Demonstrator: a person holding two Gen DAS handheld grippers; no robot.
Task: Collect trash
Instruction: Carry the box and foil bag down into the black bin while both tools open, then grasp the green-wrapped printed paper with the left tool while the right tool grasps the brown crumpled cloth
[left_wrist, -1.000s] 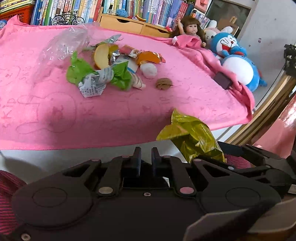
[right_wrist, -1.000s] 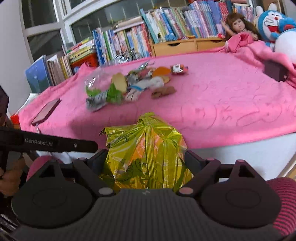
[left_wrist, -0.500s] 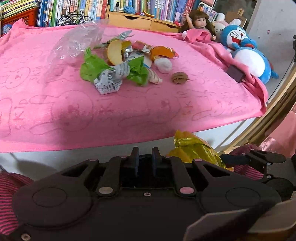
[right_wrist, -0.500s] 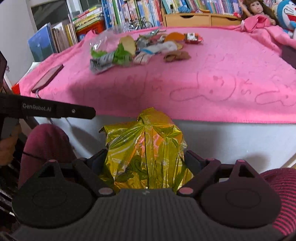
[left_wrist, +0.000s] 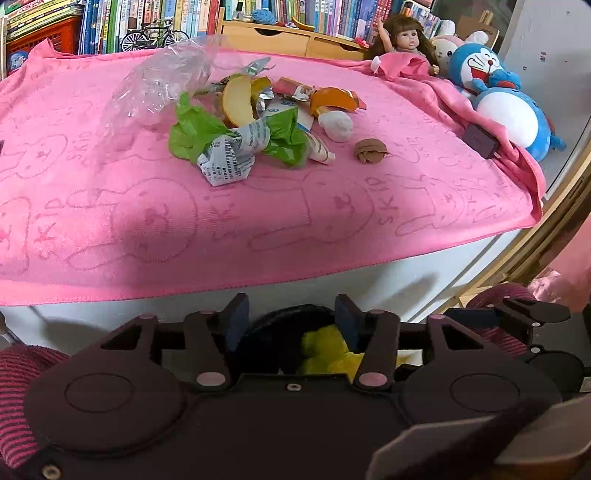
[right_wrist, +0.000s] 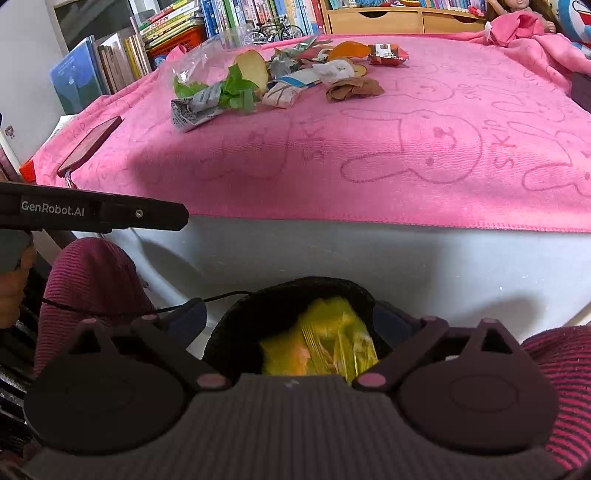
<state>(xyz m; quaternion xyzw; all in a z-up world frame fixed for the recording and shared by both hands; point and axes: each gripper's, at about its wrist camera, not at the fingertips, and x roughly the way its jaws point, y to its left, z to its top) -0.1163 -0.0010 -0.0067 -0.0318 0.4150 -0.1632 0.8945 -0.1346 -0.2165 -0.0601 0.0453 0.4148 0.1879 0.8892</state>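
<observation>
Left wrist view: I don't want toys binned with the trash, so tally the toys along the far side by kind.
Doll: 1
Plush: 2, a blue plush and a white plush
Model bicycle: 1
Total: 4

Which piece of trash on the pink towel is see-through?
The clear plastic bag, at the left end of the pile. The other pieces are solid green, printed, orange, white or brown.

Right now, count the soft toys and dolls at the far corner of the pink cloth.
3: brown-haired doll by the wooden drawers, white plush rabbit beside it, blue-and-white cat plush nearest the edge. More may be hidden.
</observation>
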